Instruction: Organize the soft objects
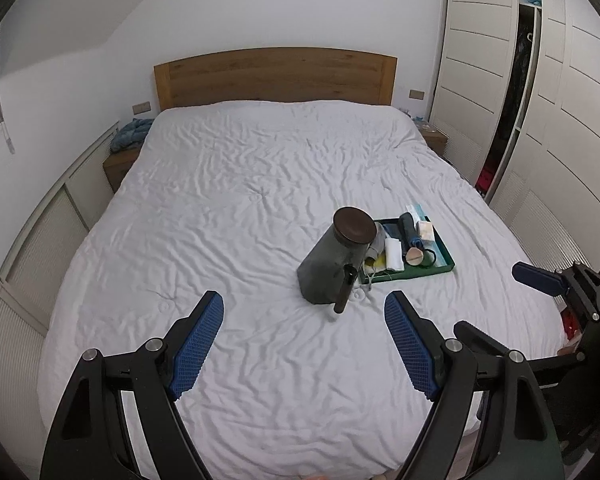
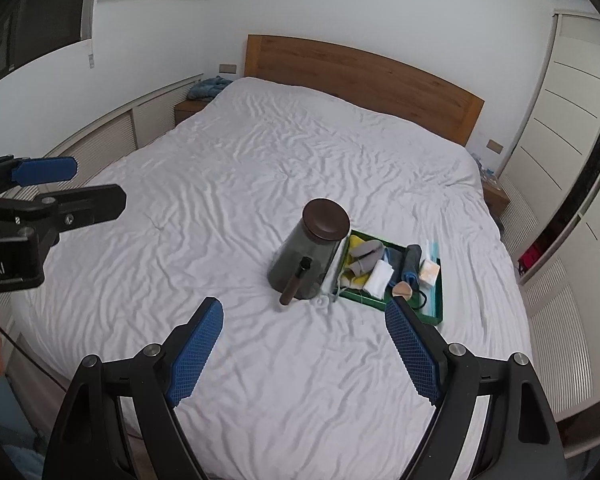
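so far, as i judge it, almost nothing of the sorting is done: both of my grippers hang above the near part of the bed (image 1: 228,184) and neither holds anything. the left gripper (image 1: 304,308) has its blue pads spread wide apart, with only wrinkled white cover between them, and the right gripper (image 2: 304,312) is opened in the same way. the things of the task are together in the green tray (image 2: 436,308), which lies on the cover to the right of the middle of the bed, well apart from both grippers. inside it i see a grey soft piece (image 2: 366,250) on something yellow (image 2: 356,242), a folded white cloth (image 2: 380,280), a dark blue rolled thing (image 2: 412,264), a small tissue-like pack (image 2: 430,270) and a round beige pad (image 2: 402,290); they lie mixed and partly on each other, so i think all of them are yet to be arranged. just at the left of the tray, touching its left edge, a dark jar (image 2: 308,252) with a brown lid leans tilted, and a dark stick-like handle (image 2: 296,284) lies against its near side. about writing, i can read only the end of a word, "ot.ai", printed in white on the black body of the left gripper in the right wrist view; on the packs in the tray the print is too small to read.
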A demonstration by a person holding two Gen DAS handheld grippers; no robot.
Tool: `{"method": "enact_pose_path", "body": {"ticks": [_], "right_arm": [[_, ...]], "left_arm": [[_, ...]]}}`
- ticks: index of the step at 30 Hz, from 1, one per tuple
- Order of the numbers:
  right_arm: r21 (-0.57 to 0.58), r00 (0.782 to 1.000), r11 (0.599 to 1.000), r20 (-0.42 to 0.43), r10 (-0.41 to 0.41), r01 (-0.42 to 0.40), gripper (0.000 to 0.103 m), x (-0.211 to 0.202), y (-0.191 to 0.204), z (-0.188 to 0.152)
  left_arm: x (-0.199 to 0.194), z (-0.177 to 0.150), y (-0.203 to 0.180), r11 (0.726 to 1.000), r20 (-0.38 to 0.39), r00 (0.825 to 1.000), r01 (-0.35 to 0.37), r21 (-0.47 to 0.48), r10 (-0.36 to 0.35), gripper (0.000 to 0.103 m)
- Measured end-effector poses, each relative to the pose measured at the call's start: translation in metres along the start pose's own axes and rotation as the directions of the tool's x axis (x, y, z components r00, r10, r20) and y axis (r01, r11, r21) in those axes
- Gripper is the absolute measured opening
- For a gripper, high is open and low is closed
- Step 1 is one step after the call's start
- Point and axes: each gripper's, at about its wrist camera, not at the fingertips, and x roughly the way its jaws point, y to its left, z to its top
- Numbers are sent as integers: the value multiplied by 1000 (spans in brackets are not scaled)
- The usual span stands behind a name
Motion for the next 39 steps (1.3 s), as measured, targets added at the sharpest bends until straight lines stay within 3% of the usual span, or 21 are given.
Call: {"method": "enact_pose_path", "body": {"ticks": [39], "right_arm": [[-23, 1000, 999, -4, 22, -22, 84, 14, 13, 1]], "left_arm": [[6, -8, 1, 999, -26, 999, 22, 30, -22, 78]]}}
